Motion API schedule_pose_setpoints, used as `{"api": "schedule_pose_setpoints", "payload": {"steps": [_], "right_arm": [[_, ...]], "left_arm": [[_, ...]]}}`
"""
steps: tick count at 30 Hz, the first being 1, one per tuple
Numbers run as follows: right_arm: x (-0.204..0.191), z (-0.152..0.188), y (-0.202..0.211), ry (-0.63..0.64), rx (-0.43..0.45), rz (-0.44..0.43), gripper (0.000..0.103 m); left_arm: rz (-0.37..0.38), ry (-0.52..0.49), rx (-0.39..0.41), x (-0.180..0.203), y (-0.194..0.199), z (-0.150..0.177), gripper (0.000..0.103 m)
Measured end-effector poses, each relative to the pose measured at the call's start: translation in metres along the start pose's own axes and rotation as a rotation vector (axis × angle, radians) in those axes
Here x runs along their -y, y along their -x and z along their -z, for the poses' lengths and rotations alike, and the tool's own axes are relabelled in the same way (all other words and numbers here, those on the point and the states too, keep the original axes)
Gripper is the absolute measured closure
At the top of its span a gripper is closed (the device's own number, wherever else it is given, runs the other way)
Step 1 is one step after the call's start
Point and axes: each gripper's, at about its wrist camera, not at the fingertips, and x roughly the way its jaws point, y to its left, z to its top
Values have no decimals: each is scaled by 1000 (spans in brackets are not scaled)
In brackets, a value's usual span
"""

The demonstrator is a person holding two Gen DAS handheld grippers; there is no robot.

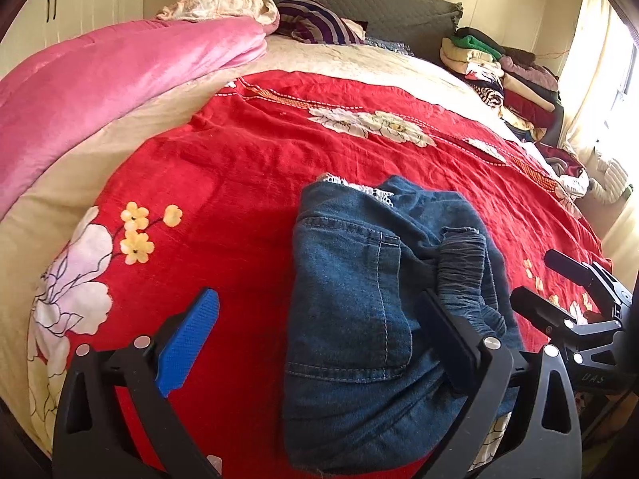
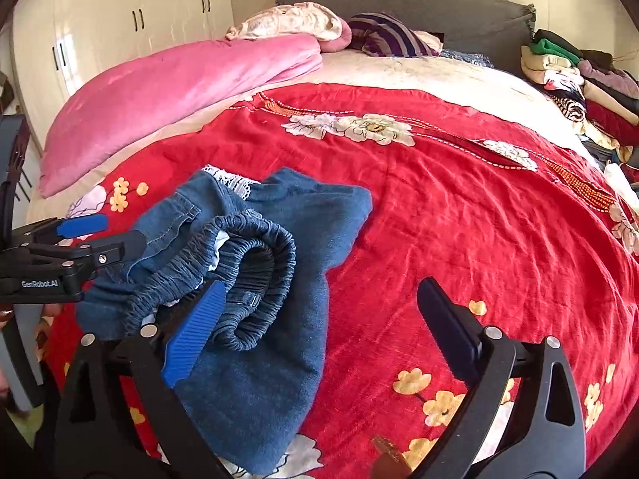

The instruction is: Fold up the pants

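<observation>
Blue denim pants (image 1: 359, 319) lie folded into a compact bundle on the red floral bedspread (image 1: 239, 159), back pocket up, elastic waistband bunched at the right. My left gripper (image 1: 319, 331) is open, its fingers spread either side of the bundle's near end, holding nothing. In the right wrist view the pants (image 2: 259, 279) lie at the lower left, with the gathered waistband on top. My right gripper (image 2: 319, 327) is open and empty, its blue finger (image 2: 195, 331) over the waistband. The left gripper (image 2: 100, 239) shows at the left edge, the right gripper (image 1: 559, 291) at the left view's right edge.
A pink blanket (image 1: 100, 92) lies along the bed's left side. Pillows (image 1: 315, 20) lean on the grey headboard. A pile of clothes (image 1: 503, 76) sits at the far right by the window. White wardrobes (image 2: 120, 20) stand at the left.
</observation>
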Motion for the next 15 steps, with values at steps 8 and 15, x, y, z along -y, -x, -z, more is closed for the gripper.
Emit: {"api": "schedule_pose_setpoints", "payload": {"steps": [8, 15], "right_arm": [[-4, -4, 15, 7, 40, 0, 10], [-8, -6, 29, 18, 70, 6, 9]], "left_arm": [[-13, -8, 10, 0, 9, 1, 5], [-23, -12, 33, 0, 22, 2, 5]]}}
